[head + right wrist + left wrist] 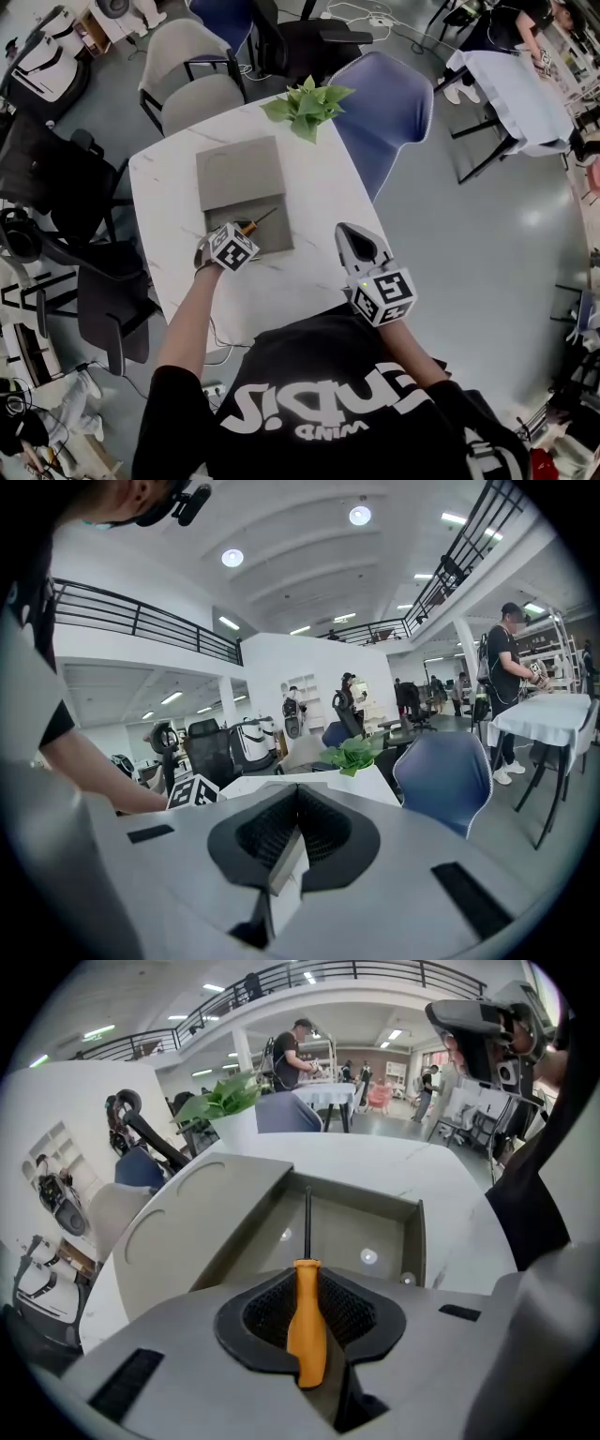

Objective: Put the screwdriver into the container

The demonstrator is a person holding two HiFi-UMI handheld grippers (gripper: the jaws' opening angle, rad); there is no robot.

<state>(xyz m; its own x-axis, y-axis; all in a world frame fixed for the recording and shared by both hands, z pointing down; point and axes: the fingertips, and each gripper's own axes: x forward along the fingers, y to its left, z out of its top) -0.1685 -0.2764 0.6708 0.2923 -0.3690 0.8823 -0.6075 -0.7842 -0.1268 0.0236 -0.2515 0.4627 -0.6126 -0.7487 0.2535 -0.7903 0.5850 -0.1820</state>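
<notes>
Tongs in my left hand [309, 1309] are clamped on the orange handle of the screwdriver [307, 1288], the pads pressing it from both sides. Its dark shaft points straight ahead over the open grey container [418, 1241]; whether the tip touches the container's floor I cannot tell. Seen from my head, these tongs sit at the container's near edge, the flat lid [239, 173] lies open on its far side, and both rest on the white table [309, 272]. My right tongs [286, 855] have their jaws drawn together with nothing between them. They hover near the table's right edge, well apart from the container, facing a potted plant [352, 755] and a blue chair [445, 775]
</notes>
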